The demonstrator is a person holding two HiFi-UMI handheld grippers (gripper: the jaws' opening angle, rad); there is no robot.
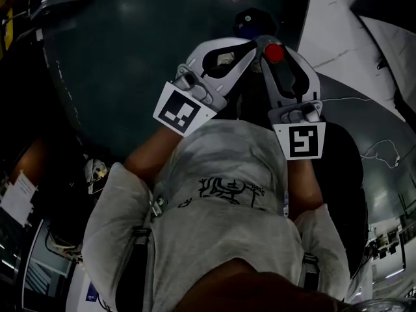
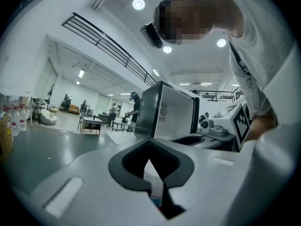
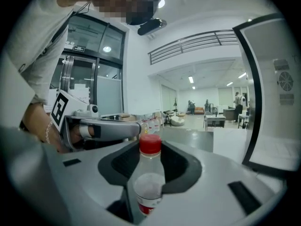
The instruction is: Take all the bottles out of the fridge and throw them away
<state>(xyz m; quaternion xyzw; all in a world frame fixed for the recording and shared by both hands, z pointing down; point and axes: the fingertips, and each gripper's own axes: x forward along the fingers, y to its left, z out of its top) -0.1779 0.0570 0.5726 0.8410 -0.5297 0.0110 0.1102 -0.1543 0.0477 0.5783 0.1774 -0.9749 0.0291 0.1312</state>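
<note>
My right gripper (image 3: 149, 171) is shut on a clear bottle (image 3: 148, 185) with a red cap (image 3: 150, 144) and a red label, held upright. In the head view that red cap (image 1: 274, 52) shows between the right gripper's (image 1: 276, 43) fingers. My left gripper (image 2: 154, 171) has its jaws close around a pale bottle (image 2: 154, 182) with a blue and red label; its cap is hidden. Both grippers are held side by side in front of the person's chest, the left gripper (image 1: 247, 47) just left of the right. The fridge (image 2: 169, 114) stands ahead, its door (image 3: 270, 93) at the right.
The floor (image 1: 130, 51) is dark and glossy. A small dark thing with blue on it (image 1: 250, 21) lies just beyond the gripper tips. Several bottles (image 2: 16, 119) stand at the far left. Tables (image 2: 91, 124) and people are far back in the hall.
</note>
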